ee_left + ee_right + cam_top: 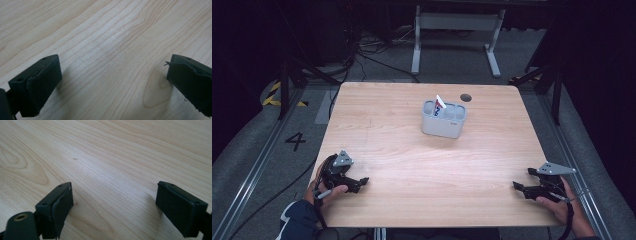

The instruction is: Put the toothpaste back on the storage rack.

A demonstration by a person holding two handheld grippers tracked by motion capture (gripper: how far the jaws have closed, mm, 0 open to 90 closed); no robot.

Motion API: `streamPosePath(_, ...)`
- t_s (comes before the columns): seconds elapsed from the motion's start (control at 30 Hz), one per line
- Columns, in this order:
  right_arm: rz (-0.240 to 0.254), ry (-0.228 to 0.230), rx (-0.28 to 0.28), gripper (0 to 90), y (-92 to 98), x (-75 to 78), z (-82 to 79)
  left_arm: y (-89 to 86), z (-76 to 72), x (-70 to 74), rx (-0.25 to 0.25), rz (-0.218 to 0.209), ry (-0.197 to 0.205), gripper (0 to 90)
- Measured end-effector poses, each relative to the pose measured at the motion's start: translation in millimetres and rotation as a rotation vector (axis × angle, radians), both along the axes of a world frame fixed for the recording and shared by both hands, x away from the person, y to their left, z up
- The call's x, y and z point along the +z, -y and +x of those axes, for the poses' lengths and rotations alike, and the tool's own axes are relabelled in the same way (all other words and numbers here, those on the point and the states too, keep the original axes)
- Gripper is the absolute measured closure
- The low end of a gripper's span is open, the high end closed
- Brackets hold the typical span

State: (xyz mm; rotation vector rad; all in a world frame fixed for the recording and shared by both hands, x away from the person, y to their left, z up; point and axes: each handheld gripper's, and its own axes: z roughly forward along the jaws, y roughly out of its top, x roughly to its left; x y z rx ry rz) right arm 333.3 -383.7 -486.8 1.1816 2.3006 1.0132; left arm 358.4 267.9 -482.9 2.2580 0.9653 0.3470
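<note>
1. The left gripper (pixel 360 183), at seven o'clock on the table (pixel 412 165), rests in a hand with its black jaws spread wide over bare wood.
2. The right gripper (pixel 518 186), at five o'clock, likewise stands spread, nothing between its matte, blocky rubber pads.
3. The tabletop is pale, smooth wood with flowing grain and rounded corners.
4. Well apart from both grippers, at twelve o'clock, stands the grey holder (pixel 443 120): a rounded plastic box with several compartments.
5. A white, red and blue packet (pixel 439 107) leans upright in its left compartment.
6. A dark round hole (pixel 466 97) lies just beyond it.
</note>
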Motion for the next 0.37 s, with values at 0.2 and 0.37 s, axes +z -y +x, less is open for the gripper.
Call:
streamPosePath(0.2,0.000,0.000,0.001,14.4,0.1,0.0,0.2,0.0,0.0,0.0,0.000,0.000,0.000,0.2)
streamPosePath(0.37,0.003,-0.004,0.003,13.7,0.0,0.0,1.1,-0.2,-0.2,0.3,0.003,0.003,0.000,0.2)
